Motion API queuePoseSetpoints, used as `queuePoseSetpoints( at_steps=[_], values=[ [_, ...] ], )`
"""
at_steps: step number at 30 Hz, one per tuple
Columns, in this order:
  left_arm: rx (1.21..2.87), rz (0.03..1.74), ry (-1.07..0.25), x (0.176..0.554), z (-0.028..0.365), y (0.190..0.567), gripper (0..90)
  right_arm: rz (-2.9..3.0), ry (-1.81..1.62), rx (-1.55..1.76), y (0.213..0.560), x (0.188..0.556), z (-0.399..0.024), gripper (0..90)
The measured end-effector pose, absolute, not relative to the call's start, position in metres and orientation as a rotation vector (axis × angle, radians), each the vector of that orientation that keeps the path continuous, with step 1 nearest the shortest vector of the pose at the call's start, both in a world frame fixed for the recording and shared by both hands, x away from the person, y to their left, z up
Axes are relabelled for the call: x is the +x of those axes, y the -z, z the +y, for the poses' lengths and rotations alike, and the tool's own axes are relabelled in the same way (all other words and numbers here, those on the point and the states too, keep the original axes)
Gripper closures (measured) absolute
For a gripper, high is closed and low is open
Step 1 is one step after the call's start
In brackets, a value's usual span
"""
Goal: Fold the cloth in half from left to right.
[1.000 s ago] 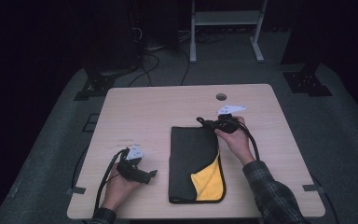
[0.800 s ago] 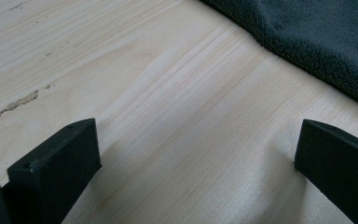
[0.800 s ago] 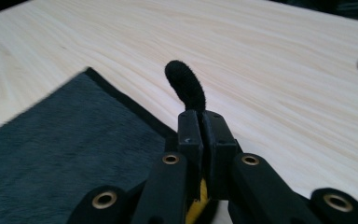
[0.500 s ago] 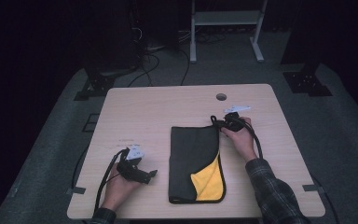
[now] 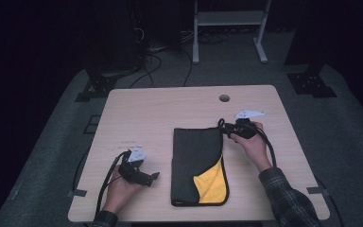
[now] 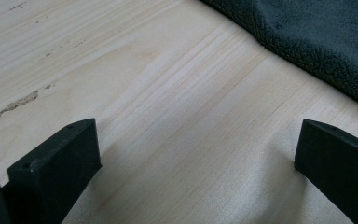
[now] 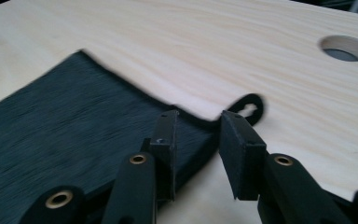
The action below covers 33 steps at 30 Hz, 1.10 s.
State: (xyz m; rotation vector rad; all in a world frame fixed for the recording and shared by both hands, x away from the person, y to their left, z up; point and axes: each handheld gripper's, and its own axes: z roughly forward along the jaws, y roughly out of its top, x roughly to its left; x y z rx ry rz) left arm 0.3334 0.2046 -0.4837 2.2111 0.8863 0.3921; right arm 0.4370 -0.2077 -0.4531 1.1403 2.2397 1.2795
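I see a pale wooden table [image 5: 160, 113] with plenty of bare top: the whole far half is free apart from a round cable hole [image 5: 224, 98] near the far edge, and there is open wood to the left of the cloth and along the right edge. The floor around the table is dark grey, with cables and a white stand [image 5: 227, 28] beyond the far edge.

The folded cloth [image 5: 197, 163] lies flat near the middle of the table, toward my side. It is dark grey and fleecy, bound with a black edge, and its near right corner is turned back to show a yellow inner face [image 5: 210, 185]. A small black hanging loop [image 7: 251, 106] sticks out from its far right corner onto the wood.

My right gripper [image 7: 196, 135] sits at that far right corner. Its jaws stand partly apart, straddling the corner's edge, one over the fabric and one just beside it; they are not closed on it.

My left gripper [image 5: 154, 176] rests low on bare wood near the cloth's left edge, jaws spread wide with nothing between them; the fleece edge lies just beyond.
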Motion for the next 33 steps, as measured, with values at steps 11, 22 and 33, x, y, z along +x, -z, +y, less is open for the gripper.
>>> queuePoseSetpoints(
  at_steps=[11,22,33],
  values=[
    [2.215,0.887,-0.390,0.333,0.205,0.483,0.0,2.382,-1.383,0.959,0.442,0.386,-0.182,62.7],
    [2.213,0.887,-0.391,0.333,0.205,0.484,0.0,2.570,-1.430,0.786,0.450,0.335,-0.144,57.0],
    [2.217,0.884,-0.391,0.334,0.205,0.483,0.0,2.722,-1.312,0.678,0.474,0.318,-0.106,53.9]
  ],
)
